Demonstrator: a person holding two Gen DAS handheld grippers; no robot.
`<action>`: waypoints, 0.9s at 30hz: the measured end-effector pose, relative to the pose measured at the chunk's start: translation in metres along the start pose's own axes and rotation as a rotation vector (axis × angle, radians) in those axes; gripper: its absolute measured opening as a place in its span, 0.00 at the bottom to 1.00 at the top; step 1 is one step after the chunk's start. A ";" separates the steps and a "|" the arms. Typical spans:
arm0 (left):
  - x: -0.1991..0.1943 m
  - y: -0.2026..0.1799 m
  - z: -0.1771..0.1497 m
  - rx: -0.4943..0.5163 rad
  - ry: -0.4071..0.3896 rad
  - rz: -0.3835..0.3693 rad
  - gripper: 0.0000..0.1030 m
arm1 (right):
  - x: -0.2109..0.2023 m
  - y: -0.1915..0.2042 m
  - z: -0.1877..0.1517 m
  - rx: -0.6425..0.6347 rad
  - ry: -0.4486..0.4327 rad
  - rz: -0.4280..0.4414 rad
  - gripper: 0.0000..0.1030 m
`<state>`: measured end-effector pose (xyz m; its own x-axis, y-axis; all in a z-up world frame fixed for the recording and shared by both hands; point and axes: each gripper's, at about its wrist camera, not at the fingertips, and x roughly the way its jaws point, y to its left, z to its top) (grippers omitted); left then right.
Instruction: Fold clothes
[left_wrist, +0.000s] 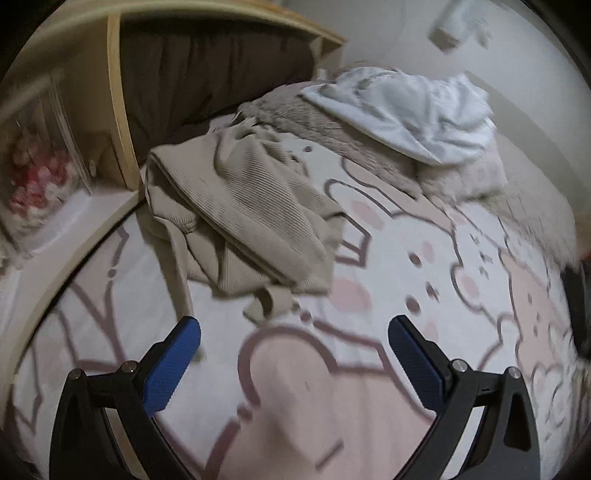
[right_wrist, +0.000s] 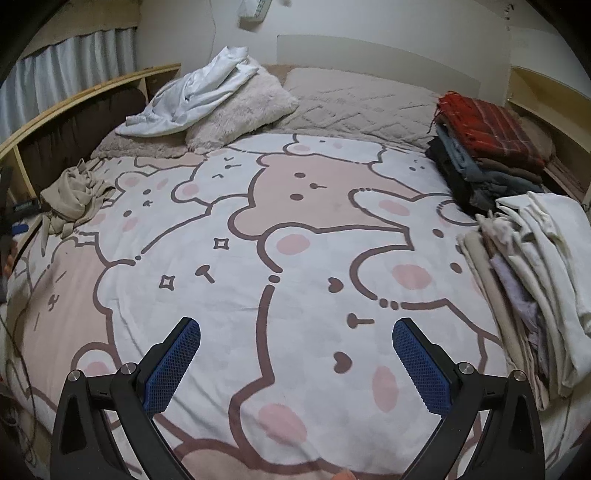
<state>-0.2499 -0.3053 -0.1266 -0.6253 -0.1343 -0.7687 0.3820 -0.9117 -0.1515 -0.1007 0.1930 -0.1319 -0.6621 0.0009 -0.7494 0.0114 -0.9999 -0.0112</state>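
Note:
A crumpled beige ribbed garment (left_wrist: 240, 218) lies on the bear-print bedspread (left_wrist: 424, 295), just ahead of my left gripper (left_wrist: 293, 328), which is open and empty above the bed. The garment also shows at the far left in the right wrist view (right_wrist: 74, 199). A crumpled white garment (left_wrist: 406, 110) lies on the fluffy pillows at the head of the bed; it also shows in the right wrist view (right_wrist: 195, 96). My right gripper (right_wrist: 295, 330) is open and empty over the middle of the bedspread (right_wrist: 295, 240).
A folded stack of dark and red plaid clothes (right_wrist: 487, 147) and a folded stack of pale clothes (right_wrist: 535, 280) sit on the bed's right side. A wooden shelf frame (left_wrist: 118, 103) borders the left edge. Pillows (right_wrist: 354, 103) line the headboard.

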 end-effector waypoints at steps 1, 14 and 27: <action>0.009 0.006 0.008 -0.033 0.011 -0.015 0.99 | 0.005 0.001 0.002 0.002 0.007 0.004 1.00; 0.088 0.061 0.061 -0.337 0.052 -0.108 0.89 | 0.050 0.010 0.016 0.016 0.094 0.024 1.00; 0.042 0.027 0.101 -0.291 -0.040 -0.191 0.22 | 0.054 0.011 0.018 0.016 0.109 0.044 1.00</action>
<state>-0.3353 -0.3747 -0.1002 -0.7279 0.0077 -0.6856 0.4302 -0.7735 -0.4655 -0.1501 0.1822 -0.1608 -0.5757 -0.0417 -0.8166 0.0256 -0.9991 0.0330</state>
